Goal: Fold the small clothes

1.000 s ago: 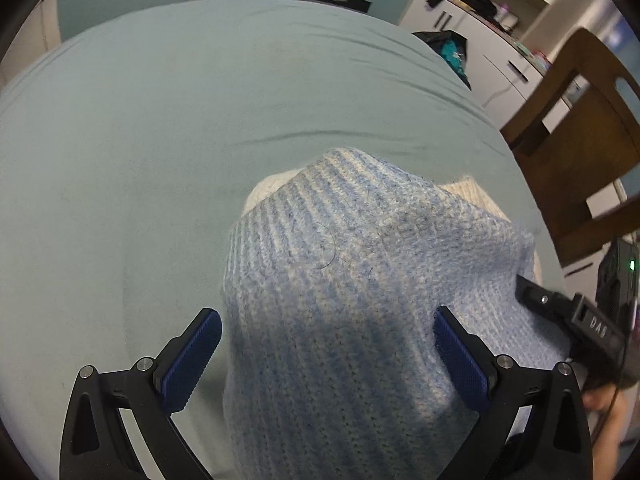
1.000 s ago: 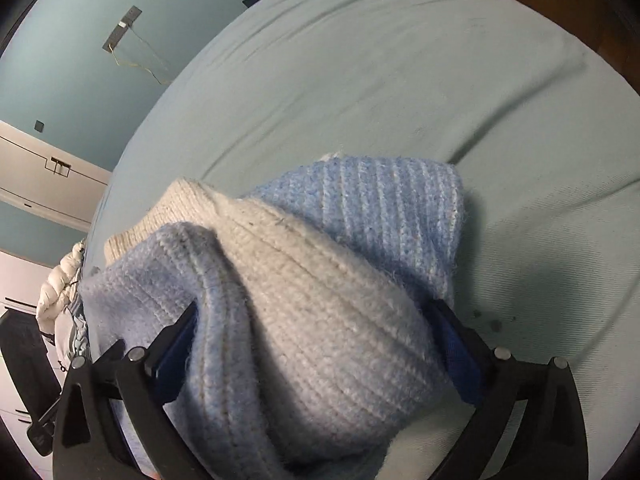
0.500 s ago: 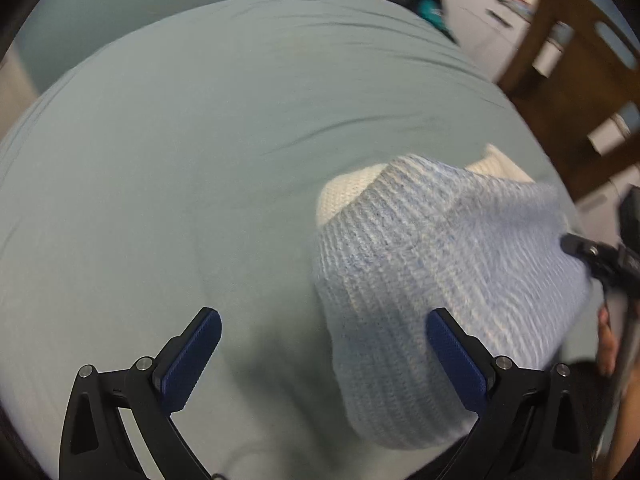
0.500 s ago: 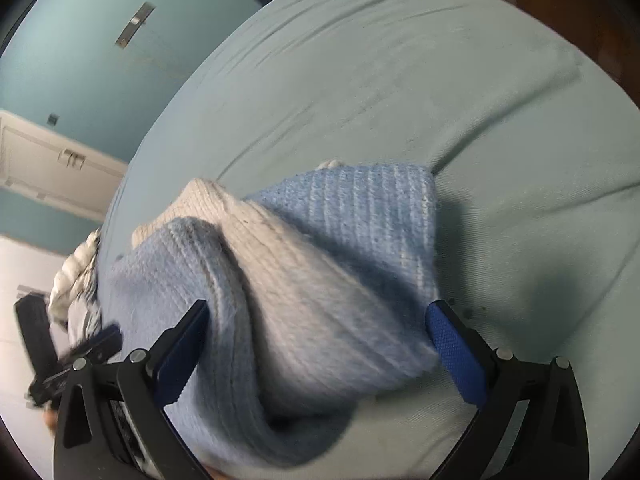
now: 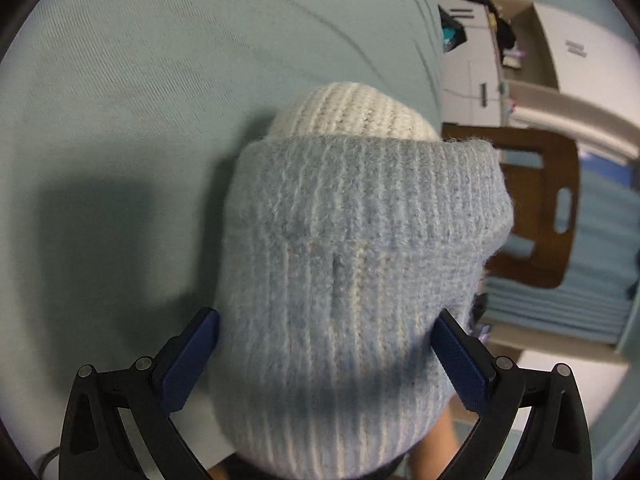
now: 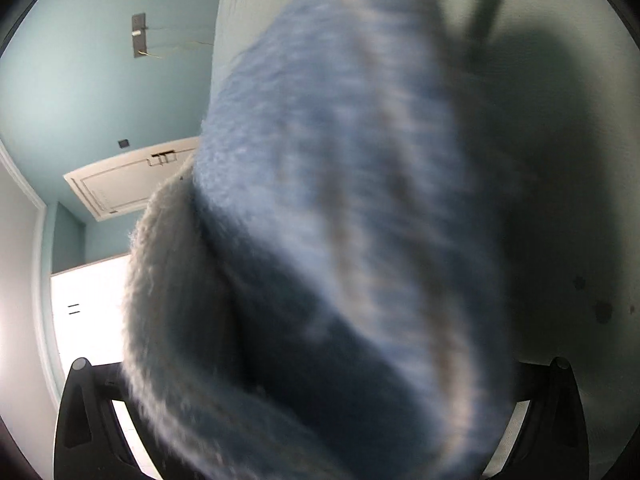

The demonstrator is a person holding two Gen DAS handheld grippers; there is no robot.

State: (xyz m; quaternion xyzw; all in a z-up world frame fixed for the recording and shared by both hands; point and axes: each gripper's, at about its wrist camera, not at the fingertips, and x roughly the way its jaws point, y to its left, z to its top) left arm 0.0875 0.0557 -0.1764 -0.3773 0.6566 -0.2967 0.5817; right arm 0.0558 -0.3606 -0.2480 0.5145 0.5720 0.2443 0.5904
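A pale teal table [image 5: 120, 120] is seen on the left, and a blue and cream knitted garment [image 5: 352, 264] is bunched between the spread fingers of the left gripper [image 5: 326, 354], which are not clenched on it. In the right wrist view the garment [image 6: 340, 240] is blurred and covers the right gripper [image 6: 320, 420], so the state of its fingers cannot be told. A wooden chair [image 5: 560, 208] is seen at the far right.

One knit garment [image 5: 352, 264]; one chair [image 5: 556, 200]

Left wrist view: looks forward and down between its fingers, close over the knit [image 5: 352, 264] and teal cloth [image 5: 120, 120], room at right. Right wrist view: very close, tilted toward the wall [image 6: 80, 80], blurred. Both views share knit and cloth.
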